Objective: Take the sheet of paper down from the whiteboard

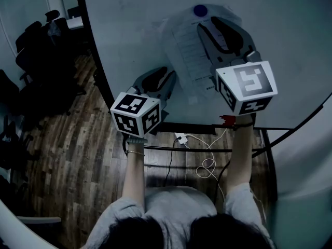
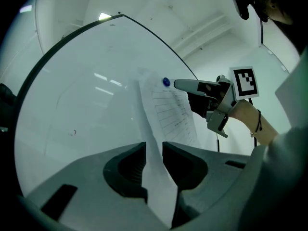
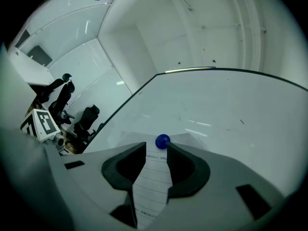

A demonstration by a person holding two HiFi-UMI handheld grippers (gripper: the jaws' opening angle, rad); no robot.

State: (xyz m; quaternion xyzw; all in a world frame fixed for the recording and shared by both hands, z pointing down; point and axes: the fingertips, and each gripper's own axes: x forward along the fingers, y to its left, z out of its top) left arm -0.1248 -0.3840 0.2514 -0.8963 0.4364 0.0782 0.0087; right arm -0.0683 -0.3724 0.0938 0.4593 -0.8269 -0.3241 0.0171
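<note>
A: Panel one, the scene from the head camera. Where was the sheet of paper [image 1: 193, 56]?

B: On the whiteboard [image 1: 140, 14], pinned at its top edge by a round blue magnet [image 1: 200, 10]. Its long axis ran up and down the board. From overhead it slanted a little, the top edge towards the magnet and the bottom edge towards the person's right arm. The printed lines ran across the short side.

A: Was it lying flat?

B: The upper part was. In the left gripper view, the lower corner stood off the board and curled towards the camera.

A: And the left gripper [image 2: 154, 147]?

B: Its jaws were spread, with that raised corner passing through the gap between them. I could see space between the pads, so it was not a pinch.

A: Panel two, the right gripper [image 3: 157, 149].

B: It was held higher, at the top of the sheet, with its jaws also apart. The magnet sat just beyond the two tips, in line with the gap but not touching either one that I could see. The ruled paper showed through the opening behind the jaws.

A: How were the two tools placed?

B: The left one was low at the sheet's bottom corner and the right one was up by the magnet, both pointing at the board
</note>
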